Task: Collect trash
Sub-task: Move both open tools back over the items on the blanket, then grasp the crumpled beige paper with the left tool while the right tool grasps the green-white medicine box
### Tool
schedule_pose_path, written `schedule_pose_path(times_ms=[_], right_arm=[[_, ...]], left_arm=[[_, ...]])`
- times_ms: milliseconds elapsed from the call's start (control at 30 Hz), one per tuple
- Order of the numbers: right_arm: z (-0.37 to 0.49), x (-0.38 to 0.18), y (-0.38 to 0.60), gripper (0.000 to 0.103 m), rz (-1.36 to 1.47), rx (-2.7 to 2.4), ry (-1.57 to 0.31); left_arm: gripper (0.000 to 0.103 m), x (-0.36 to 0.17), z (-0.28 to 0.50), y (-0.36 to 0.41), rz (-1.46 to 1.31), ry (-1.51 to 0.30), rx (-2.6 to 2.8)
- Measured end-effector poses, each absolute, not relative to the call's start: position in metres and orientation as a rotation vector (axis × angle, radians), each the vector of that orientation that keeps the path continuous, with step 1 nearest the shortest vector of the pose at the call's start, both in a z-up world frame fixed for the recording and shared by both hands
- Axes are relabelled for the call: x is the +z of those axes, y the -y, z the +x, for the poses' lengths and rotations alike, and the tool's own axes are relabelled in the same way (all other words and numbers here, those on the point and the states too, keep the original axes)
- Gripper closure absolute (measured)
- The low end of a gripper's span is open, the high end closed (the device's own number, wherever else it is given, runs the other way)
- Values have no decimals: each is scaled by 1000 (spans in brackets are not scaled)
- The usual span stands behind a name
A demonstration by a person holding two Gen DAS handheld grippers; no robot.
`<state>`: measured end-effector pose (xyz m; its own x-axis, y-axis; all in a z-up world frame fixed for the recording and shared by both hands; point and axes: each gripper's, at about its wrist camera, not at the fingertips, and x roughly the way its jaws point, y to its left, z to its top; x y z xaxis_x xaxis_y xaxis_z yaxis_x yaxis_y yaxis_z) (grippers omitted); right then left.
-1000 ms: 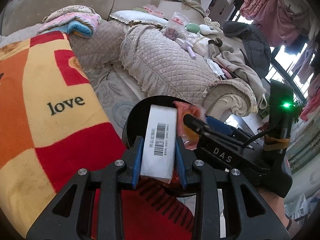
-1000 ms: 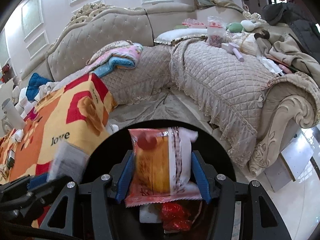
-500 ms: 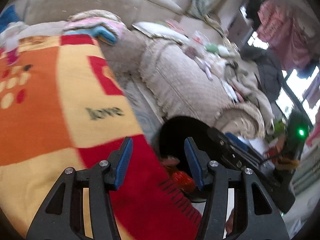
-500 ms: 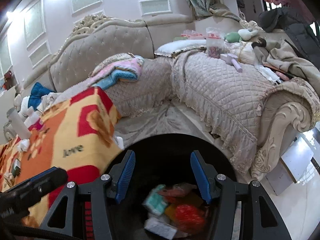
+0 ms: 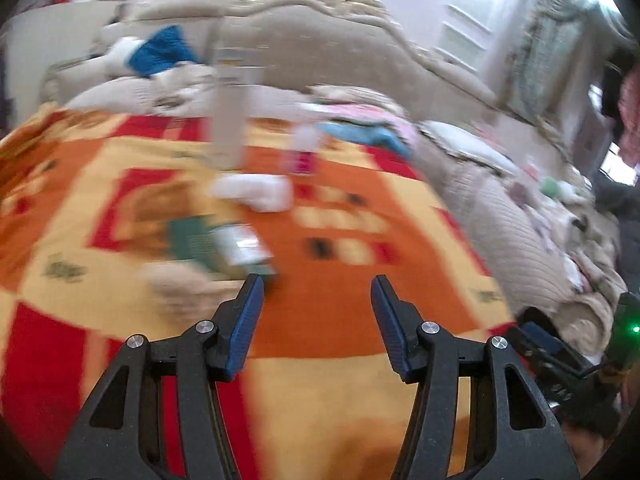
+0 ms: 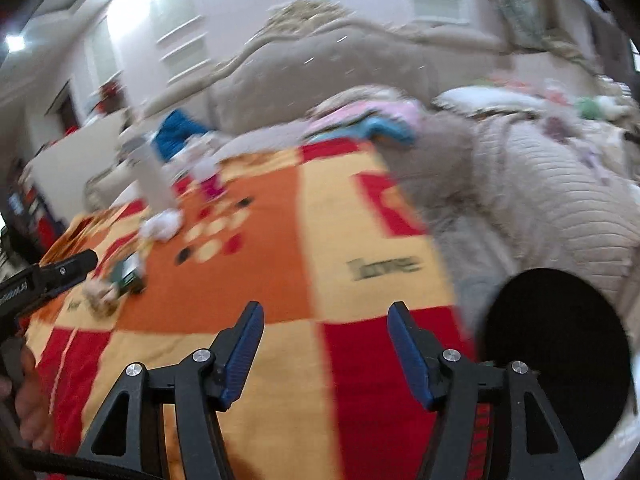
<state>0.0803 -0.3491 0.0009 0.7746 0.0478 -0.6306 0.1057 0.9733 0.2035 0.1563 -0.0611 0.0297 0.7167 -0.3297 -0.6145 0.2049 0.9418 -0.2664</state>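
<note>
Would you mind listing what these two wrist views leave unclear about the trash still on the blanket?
- Green packet, left wrist view: motion blur hides its print and exact shape.
- White wad, left wrist view: blurred; tissue or wrapper cannot be told.
- Beige scrap, right wrist view: small and smeared; unidentifiable.
- Bin, right wrist view: the inside is black, so its contents are hidden.
- Tall pale container, left wrist view: blurred; trash or not is unclear.

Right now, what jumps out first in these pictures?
A bright red, orange and yellow blanket fills both views, with blurred litter scattered on its far part. Both grippers, left and right, hover open and empty, and a black bin stands at the blanket's right edge.
</note>
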Motion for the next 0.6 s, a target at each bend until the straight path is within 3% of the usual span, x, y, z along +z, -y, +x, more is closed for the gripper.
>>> schedule_pose_path(times_ms=[200,600], right_arm=[[98,-11,318,41,180,25,-732],[110,-20,315,41,171,24,-786]], left_arm=[[45,0,169,-5,-249,-769,-226],[48,-24,217,16,-186,-826,-230]])
